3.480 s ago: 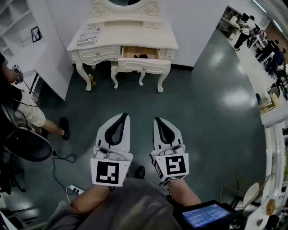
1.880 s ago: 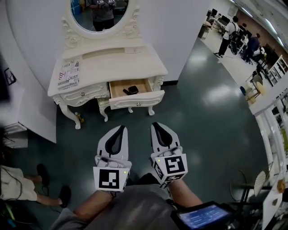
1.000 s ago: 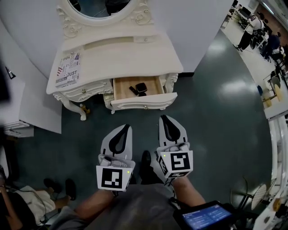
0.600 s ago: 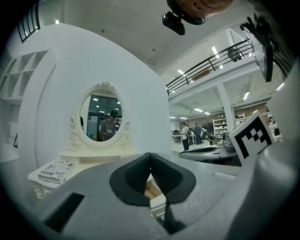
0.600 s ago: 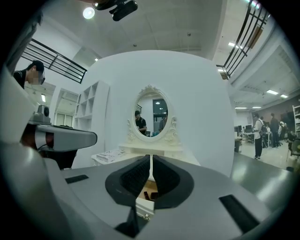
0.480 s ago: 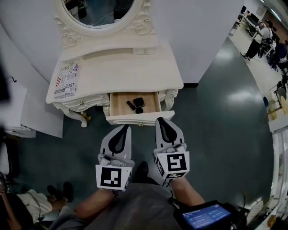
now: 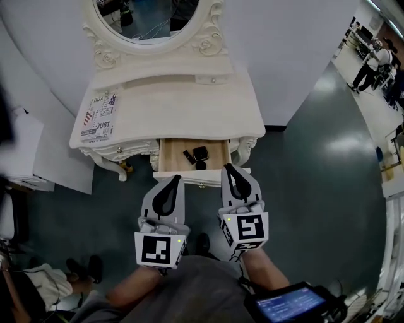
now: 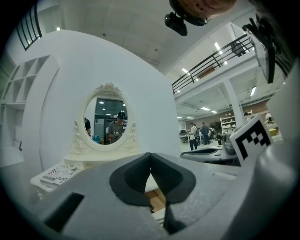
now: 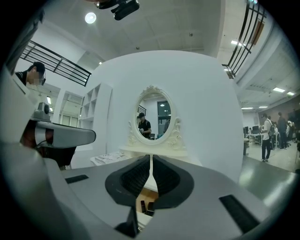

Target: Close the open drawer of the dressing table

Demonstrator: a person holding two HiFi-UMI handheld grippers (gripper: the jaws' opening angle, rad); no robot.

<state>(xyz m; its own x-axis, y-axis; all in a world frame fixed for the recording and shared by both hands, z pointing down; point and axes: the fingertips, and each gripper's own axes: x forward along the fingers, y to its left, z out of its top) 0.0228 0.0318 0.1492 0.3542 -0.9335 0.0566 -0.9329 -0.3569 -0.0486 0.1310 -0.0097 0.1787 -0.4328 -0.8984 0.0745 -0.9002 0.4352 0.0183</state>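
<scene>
The drawer (image 7: 173, 154) is seen pulled out from the middle of the dressing table (image 7: 170, 107), just under its pale top, so that its wooden floor is exposed. A few small dark items (image 7: 197, 156) are seen lying inside, toward the right. The drawer's white front is overlapped in the head view by the tip of the right gripper (image 7: 228, 168), though contact cannot be judged. The left gripper (image 7: 172, 179) is held beside it, its tip just short of the same front. Both grippers are pointed level at the table, and on each the jaws are pressed together with nothing between them. A printed magazine (image 7: 99, 118) is laid on the tabletop's left end, and an oval mirror (image 7: 151, 12) is mounted behind.
</scene>
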